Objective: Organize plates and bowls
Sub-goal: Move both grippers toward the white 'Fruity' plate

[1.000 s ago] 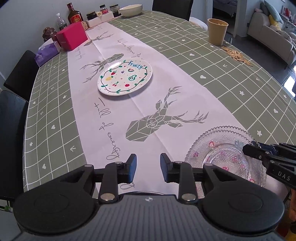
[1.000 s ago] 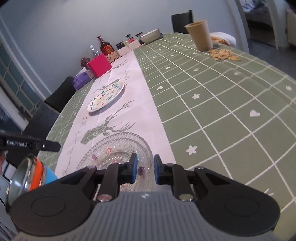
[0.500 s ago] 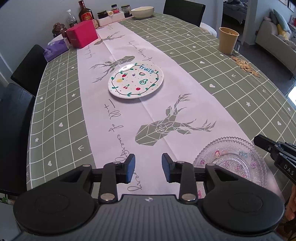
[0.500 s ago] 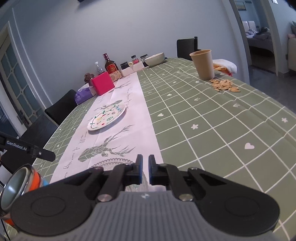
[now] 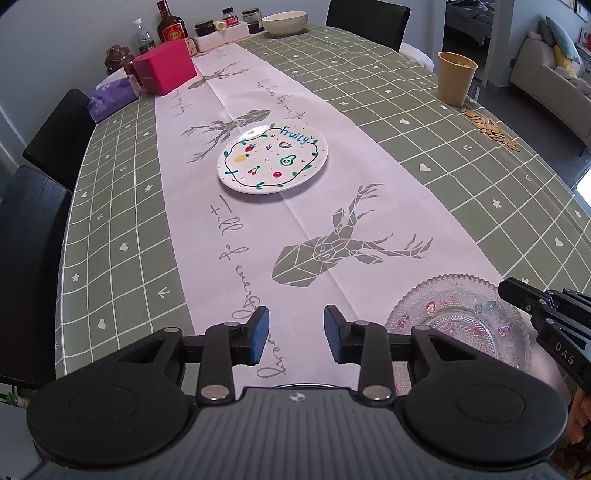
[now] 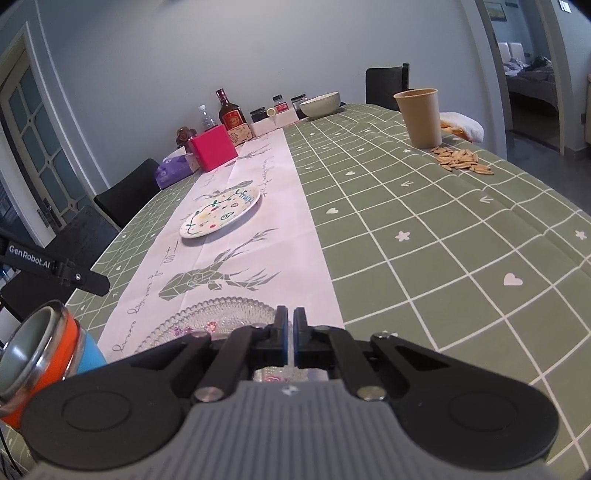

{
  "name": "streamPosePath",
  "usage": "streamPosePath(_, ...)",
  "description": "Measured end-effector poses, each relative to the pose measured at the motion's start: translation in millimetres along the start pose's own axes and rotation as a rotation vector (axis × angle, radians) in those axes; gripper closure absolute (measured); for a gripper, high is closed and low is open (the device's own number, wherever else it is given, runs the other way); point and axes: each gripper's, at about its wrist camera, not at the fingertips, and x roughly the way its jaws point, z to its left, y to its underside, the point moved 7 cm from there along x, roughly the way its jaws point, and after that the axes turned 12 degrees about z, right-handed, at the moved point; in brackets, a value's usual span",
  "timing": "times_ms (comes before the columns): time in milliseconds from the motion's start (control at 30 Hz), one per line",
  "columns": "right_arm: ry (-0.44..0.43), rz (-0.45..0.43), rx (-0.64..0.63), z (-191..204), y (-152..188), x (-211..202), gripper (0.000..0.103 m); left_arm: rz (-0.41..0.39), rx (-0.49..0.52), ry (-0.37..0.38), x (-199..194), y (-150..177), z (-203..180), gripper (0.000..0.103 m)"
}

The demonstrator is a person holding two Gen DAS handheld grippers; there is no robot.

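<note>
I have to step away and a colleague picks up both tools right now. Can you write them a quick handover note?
Left tool: open, empty, above the runner.
Right tool: jaws nearly closed at the near rim of the glass plate; whether it grips the rim cannot be told.
Fruit plate sits mid-runner; bowl at the far end.
Done: nothing stacked yet.
Left: gather the plates and bowl.

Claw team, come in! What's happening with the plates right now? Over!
Left claw open, empty, over the runner. Right claw pinched on the glass plate rim. Fruity plate waiting mid-table. Nothing between them.
</note>
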Motion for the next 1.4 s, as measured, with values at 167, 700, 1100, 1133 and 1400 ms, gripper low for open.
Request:
streamPosePath(167, 0.028, -0.047, -0.004, 0, -7, -11, 0.103, -0.023, -0.021, -0.004, -2, -2, 3, 0.053)
streamPosePath(700, -0.055, 0.087, 0.014, 20, -107, -4, 0.045, -0.159, -0.114, -0.074, -6, -30, 37, 0.02)
streamPosePath(1100, -0.146, 0.235, -0.019, 39, -164, 74, 0.017, -0.065, -0.22, -0.072, 21, -45, 85, 0.015)
streamPosePath(1133, -0.168, 0.261, -0.01, 37, -168, 86, 0.017, -0.077, -0.226, -0.067, 21, -46, 91, 0.015)
streamPosePath(1400, -0.262, 0.365, 0.175, 14, -184, 152, 0.021, -0.125, -0.439, 0.108, 45, -56, 133, 0.021)
